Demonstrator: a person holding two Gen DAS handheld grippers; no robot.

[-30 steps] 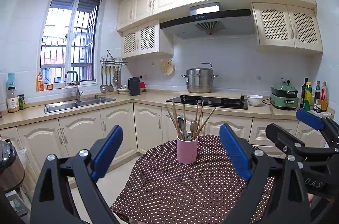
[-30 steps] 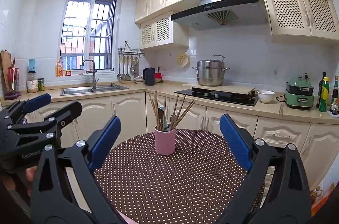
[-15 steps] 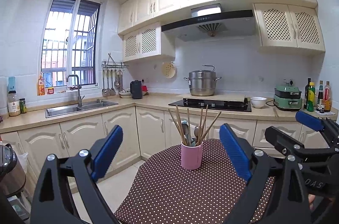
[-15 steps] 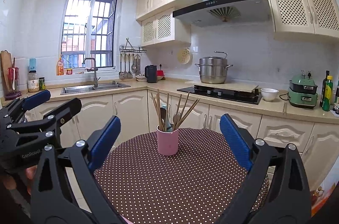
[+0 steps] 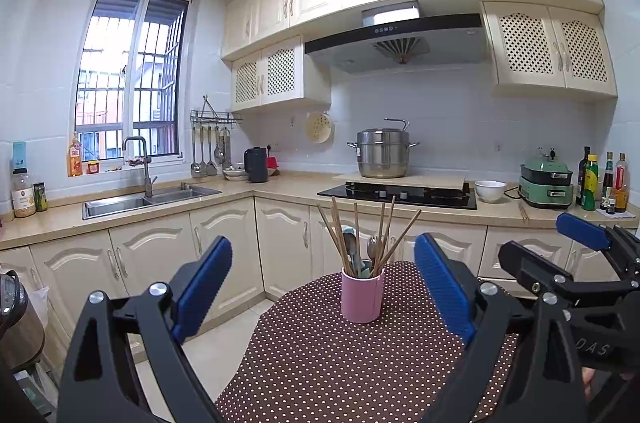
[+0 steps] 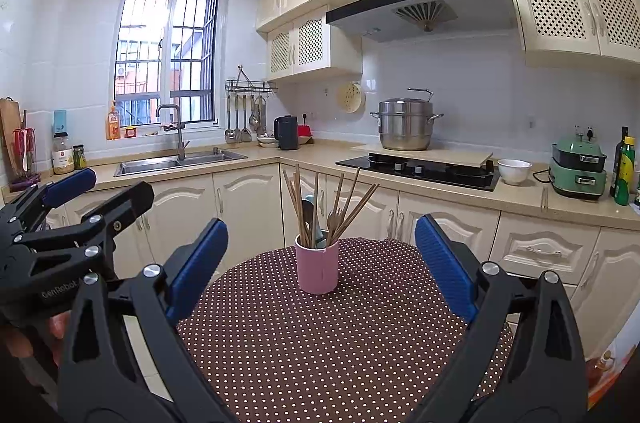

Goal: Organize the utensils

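Both the left gripper [image 5: 322, 287] and right gripper [image 6: 322, 263] hover wide apart, holding nothing, above a polka-dot table [image 6: 340, 351] whose far edge carries a pink cup [image 6: 317, 269] of chopsticks [image 6: 300, 207] and spoons [image 6: 310, 209].

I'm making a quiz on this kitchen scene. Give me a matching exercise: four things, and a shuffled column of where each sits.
Things:
1. pink cup
2. steel pot
3. white bowl
4. black kettle

Places:
A. counter corner, beside the hanging ladles
B. on the dotted tablecloth
C. on the board over the hob
D. counter between hob and green cooker

Pairs: 1-B, 2-C, 3-D, 4-A
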